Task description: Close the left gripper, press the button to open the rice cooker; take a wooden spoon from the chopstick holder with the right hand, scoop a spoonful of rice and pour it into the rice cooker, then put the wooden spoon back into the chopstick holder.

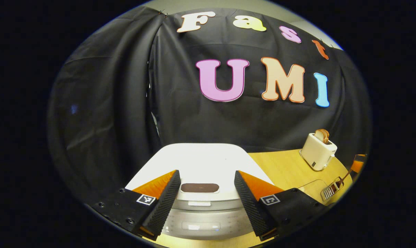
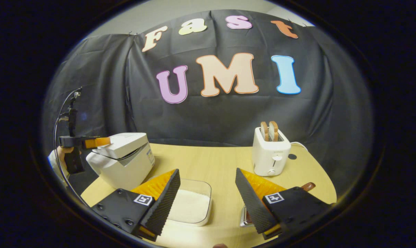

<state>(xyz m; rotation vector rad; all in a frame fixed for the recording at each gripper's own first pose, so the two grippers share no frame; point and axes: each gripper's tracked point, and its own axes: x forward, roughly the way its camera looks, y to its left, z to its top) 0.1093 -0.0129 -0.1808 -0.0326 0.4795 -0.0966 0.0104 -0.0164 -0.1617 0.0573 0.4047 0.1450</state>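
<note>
The rice cooker (image 1: 201,165) sits at the table's (image 2: 211,165) left edge with the left gripper (image 1: 206,193) spread wide, empty, above its lid, while the right gripper (image 2: 208,196), equally wide and empty, hovers over a clear tub of rice (image 2: 190,206) beside a toaster (image 2: 270,155) holding bread.

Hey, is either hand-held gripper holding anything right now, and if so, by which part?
Nothing is held. The left hand-held gripper is open above the rice cooker, and the right hand-held gripper is open over the rice container.
</note>
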